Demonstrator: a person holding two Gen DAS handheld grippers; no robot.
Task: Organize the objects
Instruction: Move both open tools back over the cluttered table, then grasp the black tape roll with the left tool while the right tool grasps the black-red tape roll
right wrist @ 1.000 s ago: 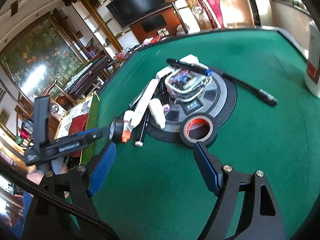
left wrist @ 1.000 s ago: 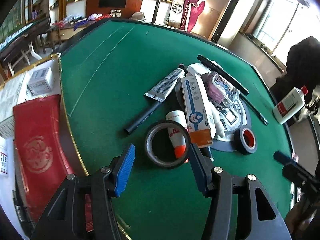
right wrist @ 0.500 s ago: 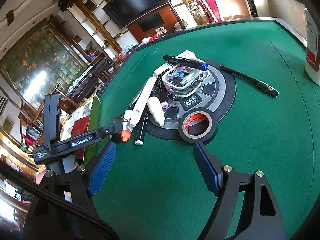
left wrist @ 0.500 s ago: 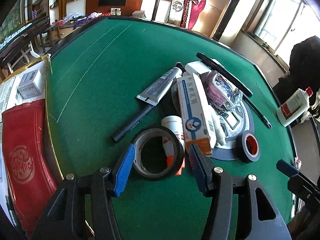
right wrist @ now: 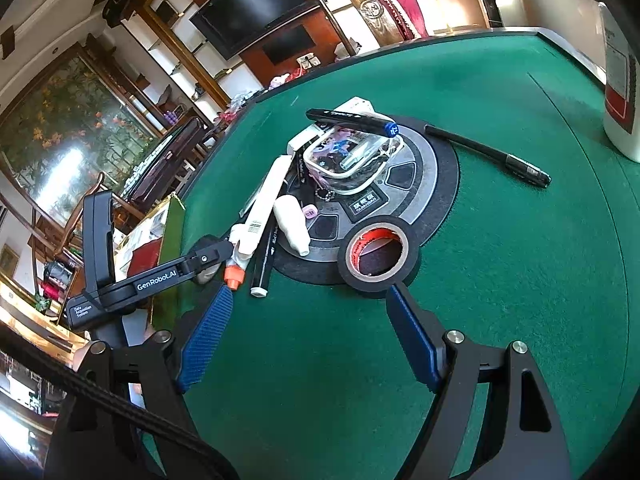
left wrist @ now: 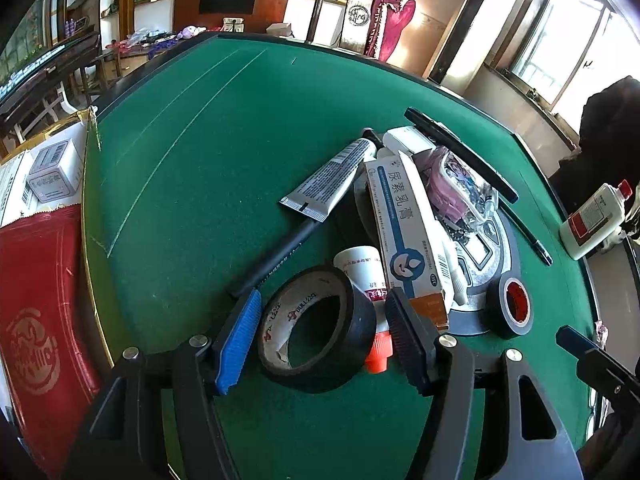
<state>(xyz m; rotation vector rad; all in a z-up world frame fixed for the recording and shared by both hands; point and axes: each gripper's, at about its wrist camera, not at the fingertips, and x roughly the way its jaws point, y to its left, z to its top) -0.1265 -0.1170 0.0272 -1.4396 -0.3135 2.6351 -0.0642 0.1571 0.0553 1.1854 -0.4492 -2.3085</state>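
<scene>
With my left gripper spread and just widened around the black tape roll at the near edge of the clutter, I judge closing comes next, while my right gripper hangs open, empty.

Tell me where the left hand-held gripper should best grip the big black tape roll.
Probably across the outer rim of the tape roll, coming down from above: it lies nearly flat between the open blue pads, with an orange-capped bottle tucked against its right side.
</scene>
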